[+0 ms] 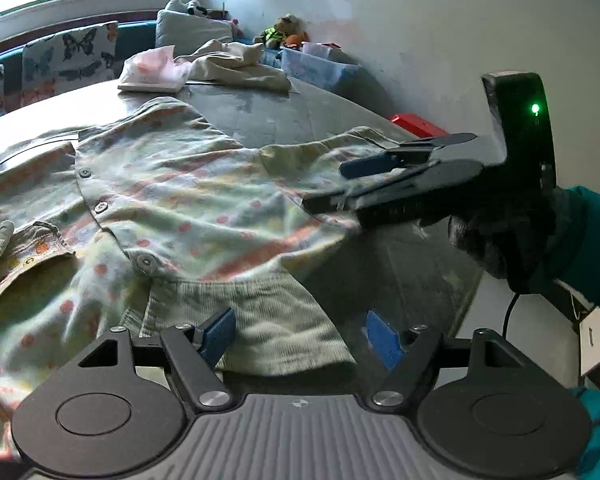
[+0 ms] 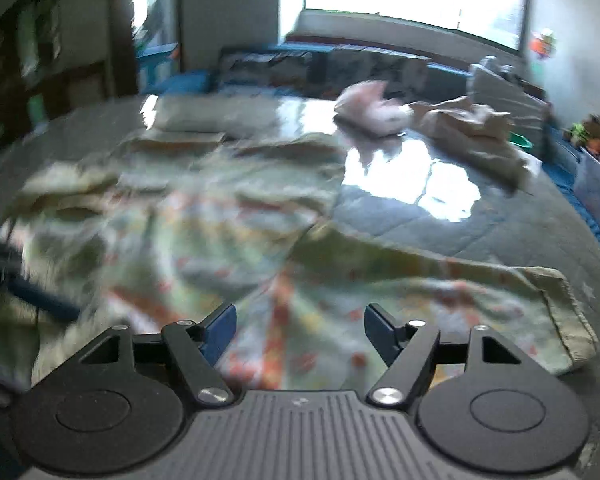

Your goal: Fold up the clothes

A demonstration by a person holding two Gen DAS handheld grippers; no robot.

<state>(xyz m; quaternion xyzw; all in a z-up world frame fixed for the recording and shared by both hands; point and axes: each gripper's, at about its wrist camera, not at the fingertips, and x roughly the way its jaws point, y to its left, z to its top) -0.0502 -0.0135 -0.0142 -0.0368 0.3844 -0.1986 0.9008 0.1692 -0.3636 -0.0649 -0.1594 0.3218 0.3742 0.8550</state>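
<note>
The patterned shirt [image 1: 172,196] lies spread, still rumpled, over the middle of the tabletop [image 1: 260,116], its buttoned front up and one sleeve [image 2: 480,300] trailing toward the near right edge. Both tools stand wide with nothing between their pads: the left tool [image 1: 300,336] hovers over the ribbed hem [image 1: 252,316] near the tabletop's near edge, and the right tool [image 1: 340,184] reaches in over the shirt's sleeve side without pinching any cloth.

The risks, as I judge them: with the fabric bunched, a pinch could catch 2 layers rather than 1 and drag the whole shirt instead of turning a fold. The sleeve sits close to the edge, so a careless pull may slide it off. The right wrist view is blurred (hard to place an exact seam), so a grasp made now could land off the hem. The 2 other garments at the far edge, a pink one [image 1: 156,72] and a beige one [image 1: 236,64], are well apart and unlikely to interfere.
</note>
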